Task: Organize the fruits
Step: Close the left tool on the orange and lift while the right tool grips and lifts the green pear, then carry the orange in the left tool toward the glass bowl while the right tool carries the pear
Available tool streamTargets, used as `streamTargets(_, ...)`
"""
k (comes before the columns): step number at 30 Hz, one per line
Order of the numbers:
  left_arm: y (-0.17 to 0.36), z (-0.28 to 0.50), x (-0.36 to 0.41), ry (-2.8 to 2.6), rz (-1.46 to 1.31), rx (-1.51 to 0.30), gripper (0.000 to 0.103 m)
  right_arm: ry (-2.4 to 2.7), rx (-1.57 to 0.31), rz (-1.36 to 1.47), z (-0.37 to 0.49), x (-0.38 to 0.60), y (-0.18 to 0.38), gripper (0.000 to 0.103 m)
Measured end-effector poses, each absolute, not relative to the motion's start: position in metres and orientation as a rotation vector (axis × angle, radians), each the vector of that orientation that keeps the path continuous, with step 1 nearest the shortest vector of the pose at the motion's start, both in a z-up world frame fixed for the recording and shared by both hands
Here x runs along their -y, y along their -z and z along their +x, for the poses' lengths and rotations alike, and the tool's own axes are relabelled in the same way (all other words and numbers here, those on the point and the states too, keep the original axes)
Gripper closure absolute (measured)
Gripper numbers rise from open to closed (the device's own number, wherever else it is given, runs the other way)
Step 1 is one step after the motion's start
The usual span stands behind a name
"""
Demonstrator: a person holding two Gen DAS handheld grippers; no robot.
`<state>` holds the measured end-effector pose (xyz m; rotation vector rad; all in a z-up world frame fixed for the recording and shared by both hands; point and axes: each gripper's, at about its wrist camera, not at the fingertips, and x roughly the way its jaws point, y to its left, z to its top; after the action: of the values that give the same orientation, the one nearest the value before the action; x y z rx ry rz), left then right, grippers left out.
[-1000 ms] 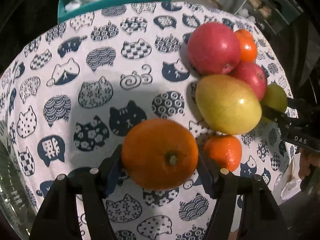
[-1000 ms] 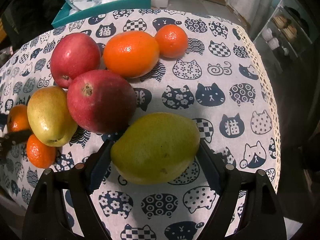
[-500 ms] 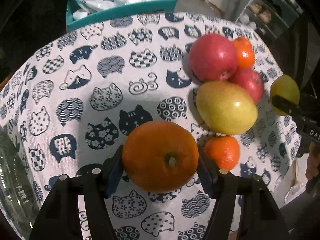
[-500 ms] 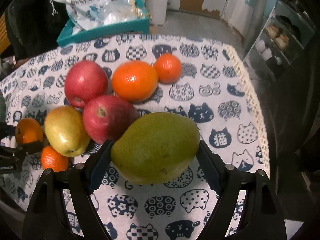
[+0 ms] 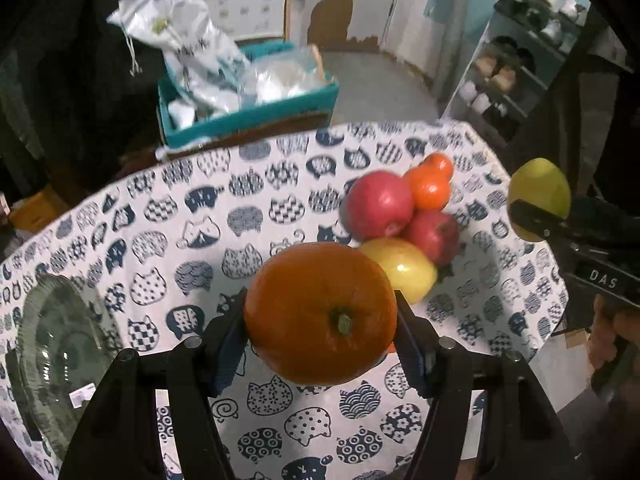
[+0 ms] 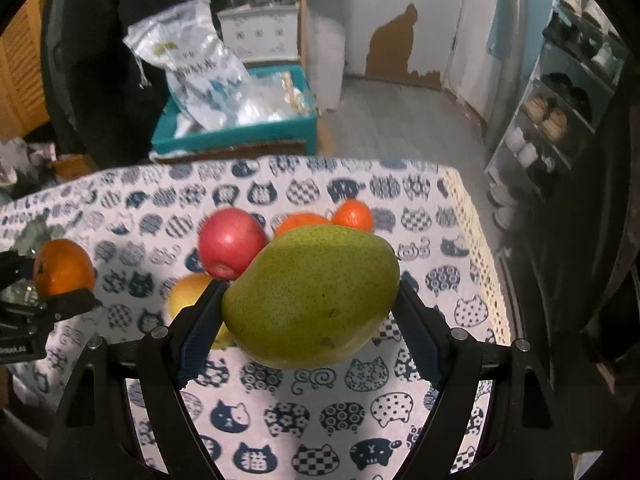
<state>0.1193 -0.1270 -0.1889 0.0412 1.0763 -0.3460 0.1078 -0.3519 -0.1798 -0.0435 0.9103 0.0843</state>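
My left gripper [image 5: 322, 330] is shut on a large orange [image 5: 320, 314], held in the air above the cat-print tablecloth [image 5: 200, 232]. My right gripper [image 6: 310, 320] is shut on a green pear [image 6: 312, 294], also lifted off the cloth. From the left wrist view the pear [image 5: 540, 196] shows at the right edge; from the right wrist view the orange [image 6: 64, 266] shows at the left edge. On the cloth remain two red apples [image 5: 378, 204] [image 5: 436, 232], a yellow pear [image 5: 404, 266] and smaller oranges [image 5: 430, 188].
A clear glass bowl [image 5: 60, 360] sits on the cloth at the left. Behind the table stands a teal box [image 5: 248, 116] holding plastic bags. A shoe rack [image 6: 568, 96] lines the right wall. A lace edge [image 6: 476, 248] marks the cloth's right side.
Both grippers have risen with their fruit off the cloth and tipped up, so the room behind the table now shows. The fruit pile looks smaller and farther below.
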Motion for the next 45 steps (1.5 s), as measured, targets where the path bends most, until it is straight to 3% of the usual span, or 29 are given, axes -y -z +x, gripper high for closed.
streamTargets(25,0.100,0.071,0.081,0.341,-0.020,-0.883,0.035,-0.268,-0.723,-0.065,0.070,0.283,0.087,0.021)
streamTargets(45,0.103,0.049,-0.011,0.205,-0.101,-0.869,0.035,-0.439,-0.738,-0.113,0.082,0.184,0.083,0.021)
